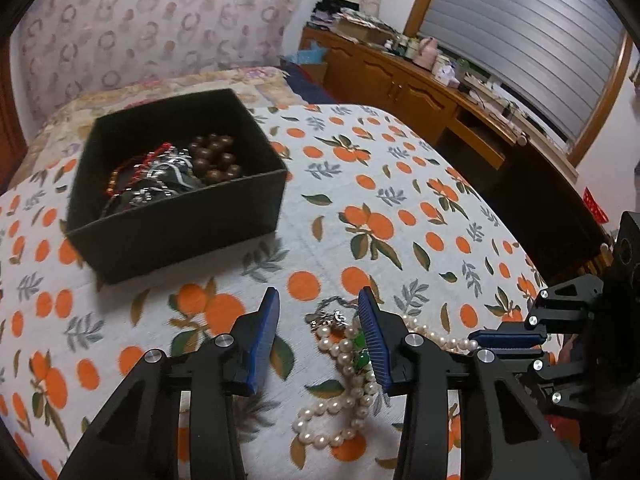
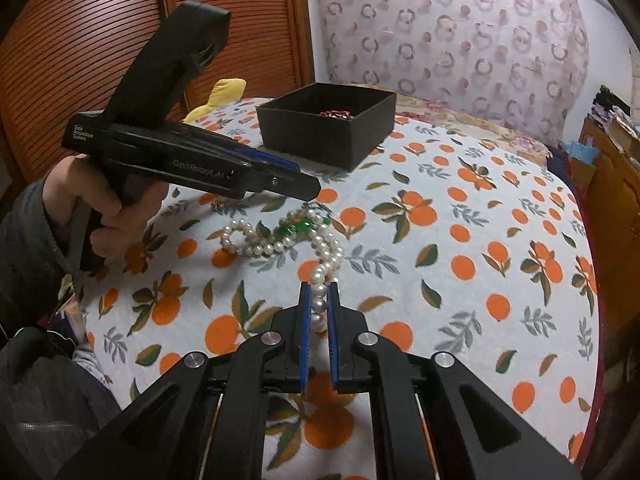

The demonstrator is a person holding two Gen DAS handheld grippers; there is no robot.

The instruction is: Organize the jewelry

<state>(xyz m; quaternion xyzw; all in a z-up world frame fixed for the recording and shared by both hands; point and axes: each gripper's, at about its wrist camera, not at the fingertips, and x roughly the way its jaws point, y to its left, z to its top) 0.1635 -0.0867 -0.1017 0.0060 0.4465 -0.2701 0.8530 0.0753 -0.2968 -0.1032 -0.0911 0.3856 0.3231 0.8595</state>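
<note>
A white pearl necklace (image 1: 348, 384) with green beads (image 1: 362, 350) lies on the orange-print cloth; it also shows in the right wrist view (image 2: 280, 240). My left gripper (image 1: 318, 300) is open and hovers just above its tangled part. My right gripper (image 2: 319, 286) is shut on one end of the pearl necklace, low over the cloth. It shows in the left wrist view at the right edge (image 1: 476, 336). A black jewelry box (image 1: 176, 184) holds brown beads (image 1: 216, 158), a red string and silver chains; it also shows in the right wrist view (image 2: 326, 124).
A silver chain (image 1: 332, 312) lies by the pearls. The bed's cloth (image 1: 400, 184) drops off on the right toward a wooden dresser (image 1: 420, 88) with clutter. A yellow item (image 2: 224, 92) lies by the wooden closet doors (image 2: 100, 40).
</note>
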